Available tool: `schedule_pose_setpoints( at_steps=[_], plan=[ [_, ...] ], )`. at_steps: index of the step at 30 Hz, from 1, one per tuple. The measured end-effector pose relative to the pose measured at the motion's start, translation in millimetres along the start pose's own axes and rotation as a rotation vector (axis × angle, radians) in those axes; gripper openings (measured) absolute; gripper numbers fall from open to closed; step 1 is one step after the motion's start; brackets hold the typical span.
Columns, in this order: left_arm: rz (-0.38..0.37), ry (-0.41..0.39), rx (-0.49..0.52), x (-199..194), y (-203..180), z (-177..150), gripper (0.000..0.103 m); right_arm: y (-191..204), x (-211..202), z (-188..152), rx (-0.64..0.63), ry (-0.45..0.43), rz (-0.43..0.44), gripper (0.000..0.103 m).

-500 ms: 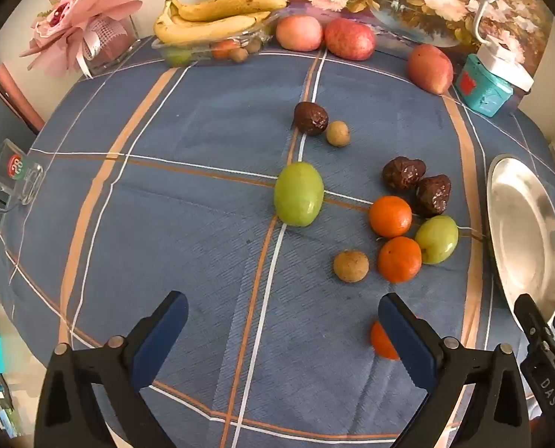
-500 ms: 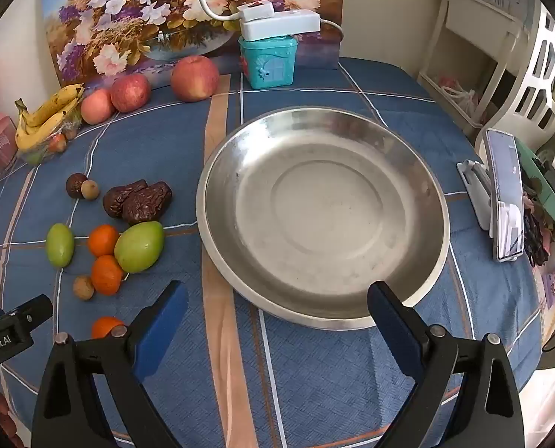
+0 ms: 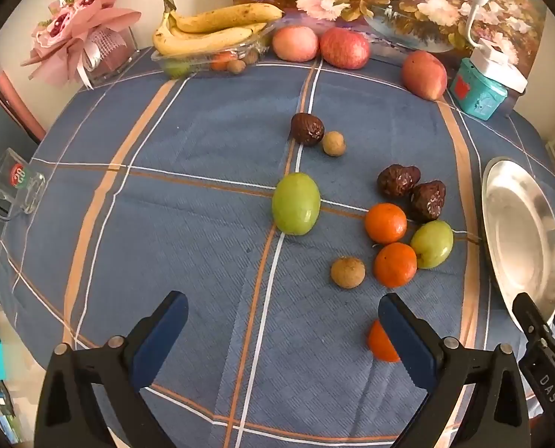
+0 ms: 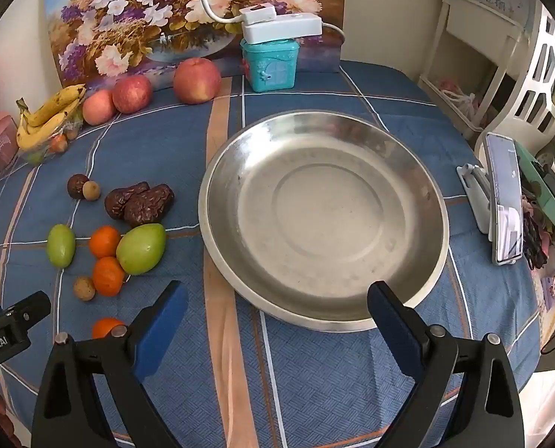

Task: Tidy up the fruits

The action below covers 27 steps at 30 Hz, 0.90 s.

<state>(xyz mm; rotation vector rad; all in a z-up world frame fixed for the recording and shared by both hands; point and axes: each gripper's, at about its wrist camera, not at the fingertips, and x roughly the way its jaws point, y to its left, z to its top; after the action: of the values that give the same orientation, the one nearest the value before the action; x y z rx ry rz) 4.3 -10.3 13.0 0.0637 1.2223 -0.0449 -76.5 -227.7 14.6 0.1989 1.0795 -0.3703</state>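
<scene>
Loose fruit lies on the blue checked tablecloth: a green fruit (image 3: 296, 203), a second green fruit (image 3: 432, 244), two oranges (image 3: 385, 223) (image 3: 395, 264), a third orange (image 3: 380, 341) partly behind my left gripper's right finger, dark dates (image 3: 411, 190) and small brown longans (image 3: 348, 271). The empty steel plate (image 4: 324, 220) lies right of them. My left gripper (image 3: 283, 334) is open and empty above the cloth. My right gripper (image 4: 275, 319) is open and empty at the plate's near rim.
Bananas on a clear tray (image 3: 214, 30), three apples (image 3: 344, 47), a teal box (image 4: 270, 61) and a flower painting (image 4: 187, 15) stand at the back. A glass mug (image 3: 16, 186) sits at the left edge. A phone on a stand (image 4: 503, 201) is right of the plate.
</scene>
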Motion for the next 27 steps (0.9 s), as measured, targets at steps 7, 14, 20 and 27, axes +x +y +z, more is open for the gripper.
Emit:
schedule_pose_setpoints(
  at_steps=[7,14,20,27],
  plan=[
    [0.008,-0.028,0.029,-3.1,-1.9,0.7,0.103,-0.8,-1.0,0.1,0.001,-0.003,0.000,0.097],
    [0.016,-0.045,0.040,-4.0,-1.3,-1.1,0.103,-1.1,-1.3,0.0,0.003,-0.003,-0.003,0.097],
    [0.023,-0.062,0.044,-5.0,-1.7,-1.9,0.103,-1.0,-1.2,-0.1,0.003,-0.002,-0.002,0.097],
    [0.020,-0.085,0.044,-6.9,-0.6,-3.2,0.103,-1.3,-1.5,0.3,0.004,-0.002,-0.003,0.097]
  ],
)
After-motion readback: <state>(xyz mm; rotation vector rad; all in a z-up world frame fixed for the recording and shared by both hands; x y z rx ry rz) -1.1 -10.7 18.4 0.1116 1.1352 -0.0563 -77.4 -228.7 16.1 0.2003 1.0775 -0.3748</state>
